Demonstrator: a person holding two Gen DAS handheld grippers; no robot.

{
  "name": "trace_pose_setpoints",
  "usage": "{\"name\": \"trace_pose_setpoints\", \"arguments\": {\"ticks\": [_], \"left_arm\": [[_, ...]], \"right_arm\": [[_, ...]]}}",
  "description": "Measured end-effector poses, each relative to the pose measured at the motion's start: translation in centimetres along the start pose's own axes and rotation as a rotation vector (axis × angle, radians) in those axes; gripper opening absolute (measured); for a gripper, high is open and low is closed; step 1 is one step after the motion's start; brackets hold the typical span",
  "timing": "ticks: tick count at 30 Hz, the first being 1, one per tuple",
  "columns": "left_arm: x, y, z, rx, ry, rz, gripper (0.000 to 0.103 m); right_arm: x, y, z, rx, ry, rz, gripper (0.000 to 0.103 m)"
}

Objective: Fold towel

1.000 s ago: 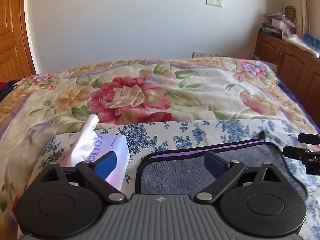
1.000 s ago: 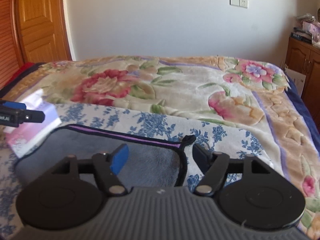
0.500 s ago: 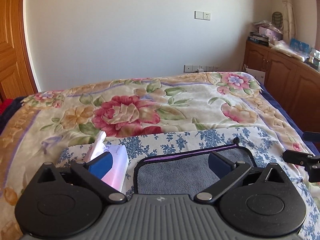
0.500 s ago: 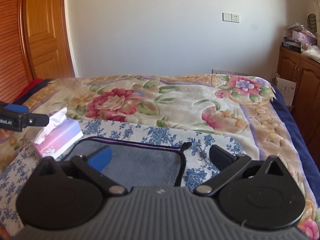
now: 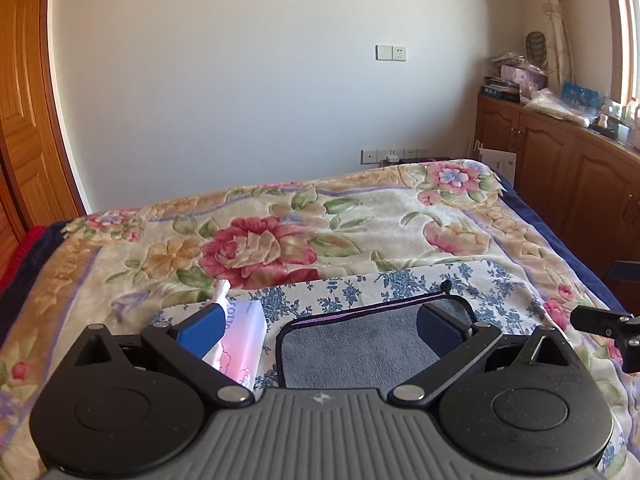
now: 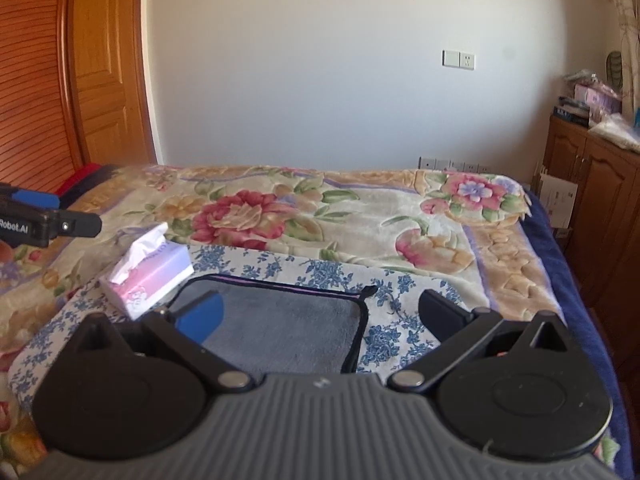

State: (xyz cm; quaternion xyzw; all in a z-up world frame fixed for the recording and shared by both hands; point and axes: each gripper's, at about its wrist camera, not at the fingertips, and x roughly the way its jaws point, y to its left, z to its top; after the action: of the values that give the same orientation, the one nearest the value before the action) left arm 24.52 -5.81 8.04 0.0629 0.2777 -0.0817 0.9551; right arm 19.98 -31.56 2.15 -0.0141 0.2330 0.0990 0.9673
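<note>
Your left gripper [image 5: 318, 330] is spread wide, fingers well apart, nothing between them; it hangs above the near edge of the towel [image 5: 360, 344]. Right gripper [image 6: 320, 316] same story: wide open, holding nothing. The towel is a grey rectangle with dark piping and a purple stripe along its far edge, lying flat on the blue-flowered cloth [image 5: 400, 280], which sits on the floral blanket [image 5: 360, 220] covering the bed. In the left view the towel fills the gap between the fingers from 12 to 3 o'clock, with its loop tag [image 5: 446, 286] at the far right corner. In the right view it runs from centre toward 9 o'clock, right edge [image 6: 358, 340] between the fingers. Tissue box [image 6: 152, 276] is just beside the towel's left end, at 10 o'clock in the right view. Cabinet [image 5: 560, 176] is at 3 o'clock, door [image 6: 100, 60] at 10 o'clock.
</note>
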Motion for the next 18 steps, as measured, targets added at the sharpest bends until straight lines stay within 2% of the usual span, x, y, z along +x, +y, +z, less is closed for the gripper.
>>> {"name": "trace_pose_setpoints", "arguments": {"ticks": [18], "left_arm": [[-8.8, -0.7, -2.0, 0.033, -0.036, 0.007, 0.103]], "right_arm": [[-6.5, 2.2, -0.9, -0.016, -0.039, 0.011, 0.103]]}}
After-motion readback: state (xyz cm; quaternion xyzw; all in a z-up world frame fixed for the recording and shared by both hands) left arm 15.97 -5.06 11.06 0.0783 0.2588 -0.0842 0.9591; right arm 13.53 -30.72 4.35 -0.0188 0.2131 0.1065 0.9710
